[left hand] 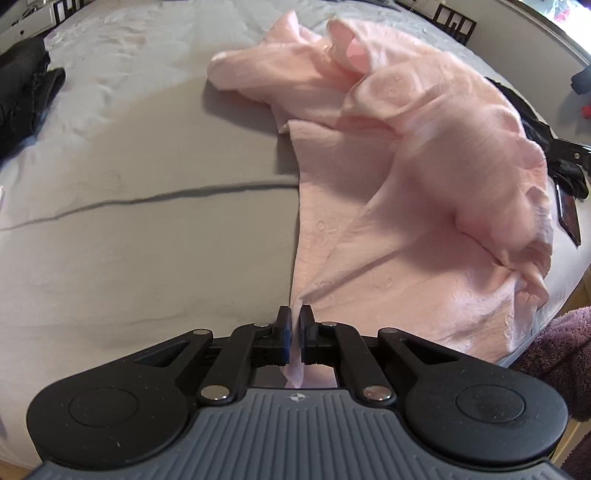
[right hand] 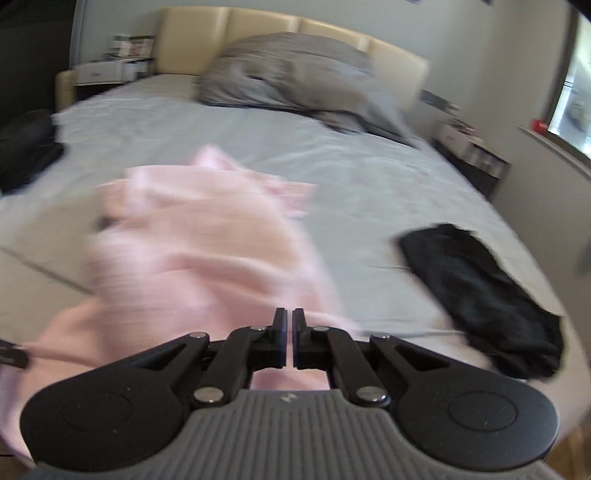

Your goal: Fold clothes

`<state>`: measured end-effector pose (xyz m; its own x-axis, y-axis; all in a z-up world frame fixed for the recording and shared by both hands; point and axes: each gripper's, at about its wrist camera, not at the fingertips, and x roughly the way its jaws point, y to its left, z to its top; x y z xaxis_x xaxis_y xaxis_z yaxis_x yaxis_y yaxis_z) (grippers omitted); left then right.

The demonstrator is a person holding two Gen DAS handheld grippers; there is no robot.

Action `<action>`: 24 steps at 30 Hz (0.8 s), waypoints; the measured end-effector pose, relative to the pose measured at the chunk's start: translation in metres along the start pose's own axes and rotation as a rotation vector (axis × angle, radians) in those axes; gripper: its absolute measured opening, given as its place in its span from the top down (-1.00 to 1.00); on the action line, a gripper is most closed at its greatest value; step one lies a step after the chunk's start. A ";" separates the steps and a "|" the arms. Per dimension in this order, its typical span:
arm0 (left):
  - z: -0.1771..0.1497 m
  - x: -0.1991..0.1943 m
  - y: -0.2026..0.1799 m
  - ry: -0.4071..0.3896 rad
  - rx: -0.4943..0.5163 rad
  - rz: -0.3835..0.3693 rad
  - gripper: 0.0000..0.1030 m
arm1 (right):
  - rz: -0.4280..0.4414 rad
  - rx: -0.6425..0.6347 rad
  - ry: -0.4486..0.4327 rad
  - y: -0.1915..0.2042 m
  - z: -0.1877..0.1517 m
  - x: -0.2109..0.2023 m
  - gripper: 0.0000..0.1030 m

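A pale pink garment [left hand: 406, 173] lies crumpled on the grey bed sheet [left hand: 129, 240]. My left gripper [left hand: 295, 314] is shut on the garment's near corner, and a strip of pink cloth runs down between its pads. The right wrist view is blurred by motion; there the pink garment [right hand: 199, 240] spreads left and ahead of my right gripper [right hand: 289, 315]. Its jaws stand almost together just above the pink cloth, and I cannot make out any cloth pinched between them. At the far left edge of that view the cloth is drawn toward a black part [right hand: 11, 354].
A black garment [right hand: 480, 295] lies on the bed's right side, and dark clothes [left hand: 22, 92] sit at the far left. A grey pillow [right hand: 288, 70] leans on the cream headboard [right hand: 229, 29]. A dark phone [left hand: 569, 218] and a purple fleece [left hand: 561, 362] are near the right edge.
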<state>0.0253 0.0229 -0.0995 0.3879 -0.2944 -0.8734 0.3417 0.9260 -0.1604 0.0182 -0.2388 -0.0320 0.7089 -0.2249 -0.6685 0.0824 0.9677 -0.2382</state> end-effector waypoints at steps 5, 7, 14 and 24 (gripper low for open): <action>0.005 -0.011 -0.006 -0.048 0.024 -0.006 0.92 | 0.058 0.063 -0.005 -0.035 0.001 -0.003 0.85; 0.008 -0.016 -0.009 -0.067 0.033 -0.009 0.91 | 0.132 0.054 -0.023 -0.027 -0.001 -0.005 0.83; 0.018 -0.025 -0.017 -0.102 0.065 0.012 0.80 | 0.373 -0.118 -0.048 0.041 -0.015 -0.010 0.16; 0.022 -0.025 -0.001 -0.122 0.013 0.062 0.58 | 0.517 -0.347 -0.041 0.132 -0.034 -0.012 0.16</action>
<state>0.0338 0.0243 -0.0679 0.5098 -0.2636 -0.8189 0.3242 0.9406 -0.1009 -0.0036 -0.1124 -0.0793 0.6233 0.2739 -0.7324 -0.5058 0.8555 -0.1105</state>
